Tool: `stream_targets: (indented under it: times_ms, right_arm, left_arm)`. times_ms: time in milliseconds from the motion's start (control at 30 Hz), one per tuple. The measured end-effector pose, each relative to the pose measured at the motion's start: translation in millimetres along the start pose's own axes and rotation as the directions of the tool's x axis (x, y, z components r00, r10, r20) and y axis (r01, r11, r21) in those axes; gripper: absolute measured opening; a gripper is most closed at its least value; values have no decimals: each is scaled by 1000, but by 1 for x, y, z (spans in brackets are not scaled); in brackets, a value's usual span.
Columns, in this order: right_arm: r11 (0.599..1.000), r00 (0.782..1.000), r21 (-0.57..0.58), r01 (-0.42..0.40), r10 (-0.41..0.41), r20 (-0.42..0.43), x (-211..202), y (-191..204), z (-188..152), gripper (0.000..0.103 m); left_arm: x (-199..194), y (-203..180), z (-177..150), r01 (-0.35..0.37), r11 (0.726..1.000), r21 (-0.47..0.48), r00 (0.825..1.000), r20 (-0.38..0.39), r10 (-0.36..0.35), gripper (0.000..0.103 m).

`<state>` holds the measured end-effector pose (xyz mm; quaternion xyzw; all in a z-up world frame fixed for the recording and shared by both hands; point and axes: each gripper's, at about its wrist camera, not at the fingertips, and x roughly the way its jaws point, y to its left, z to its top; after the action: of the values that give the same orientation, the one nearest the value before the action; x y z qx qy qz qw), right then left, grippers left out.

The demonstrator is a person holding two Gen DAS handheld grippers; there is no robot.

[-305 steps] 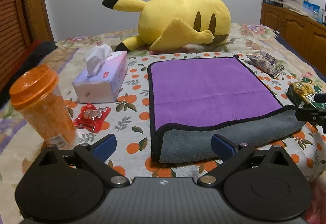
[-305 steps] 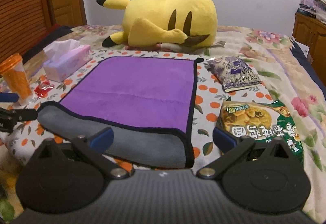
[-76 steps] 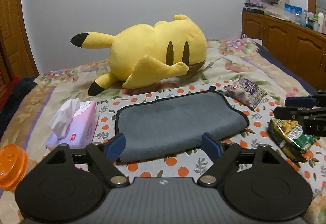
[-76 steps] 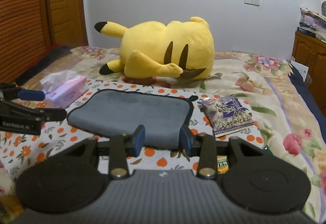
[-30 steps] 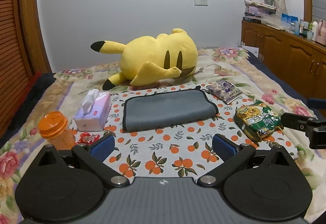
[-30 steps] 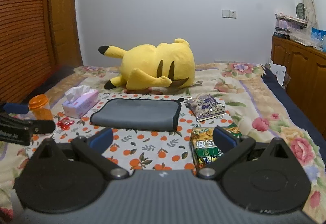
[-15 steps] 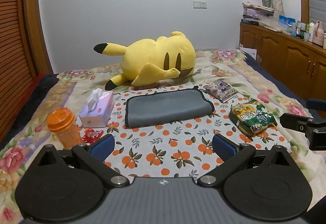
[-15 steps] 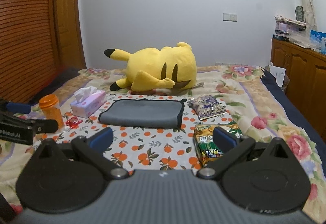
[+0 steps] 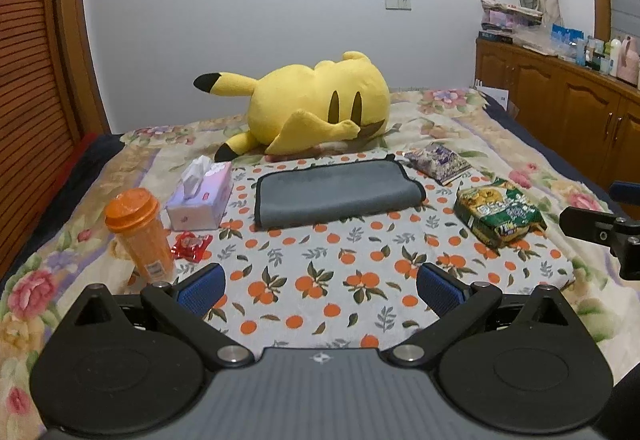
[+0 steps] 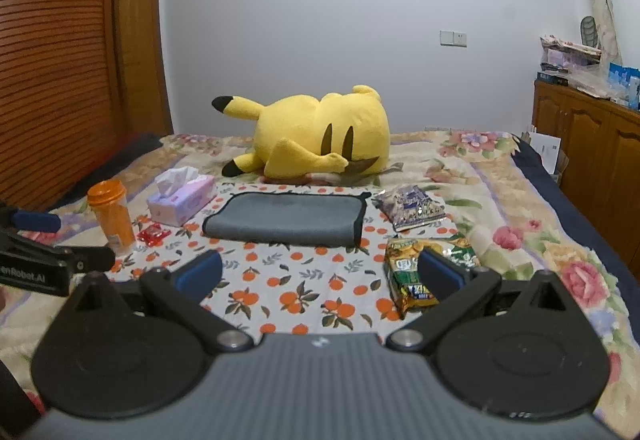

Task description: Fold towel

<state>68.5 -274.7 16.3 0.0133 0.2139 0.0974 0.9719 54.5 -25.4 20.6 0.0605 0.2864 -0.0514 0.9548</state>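
Grey microfibre is all that is shown of the towel (image 9: 336,193), which lies folded in half on the orange-print cloth (image 9: 320,272), its black-piped edges lined up along the far side and the rounded fold turned toward the cameras. Ten seconds ago the purple face was spread open with only a grey flap turned up at the near edge; since then the near half has been carried over the far half, and no purple is left in view. The folded piece has been left in the middle of the cloth, just in front of the yellow plush toy (image 9: 312,107).

Both tools have been drawn well back from it over the last seconds, so that the whole bed is now taken in by each view. The left gripper (image 9: 320,290) is held with its blue pads (image 9: 202,288) spread wide and nothing between them. The right gripper (image 10: 320,276) is likewise splayed and empty; 2.5 s ago its pads were nearly pressed together, so a release is indicated.

From this the fold is judged to be finished, or at least one full fold of it; whether a second fold is intended cannot be told.

Beside the towel, untouched, are set a tissue box (image 9: 200,195), an orange bottle (image 9: 140,236) and a red wrapper (image 9: 191,244) on the left, and two snack packets (image 9: 498,213) on the right.
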Motion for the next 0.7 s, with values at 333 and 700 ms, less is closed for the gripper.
stream_targets:
  times_ms: [333,700]
  right_arm:
    - [1000,999,11,-1,2,-35,5,7,-18,103]
    - [1000,998,4,-5,5,-62,5,16,-29,103]
  left_arm:
    - [8,2,-24,-7,1000,9,999,-39,8,103]
    - [12,3,-45,-3,1000,-7,998,-69,3,103]
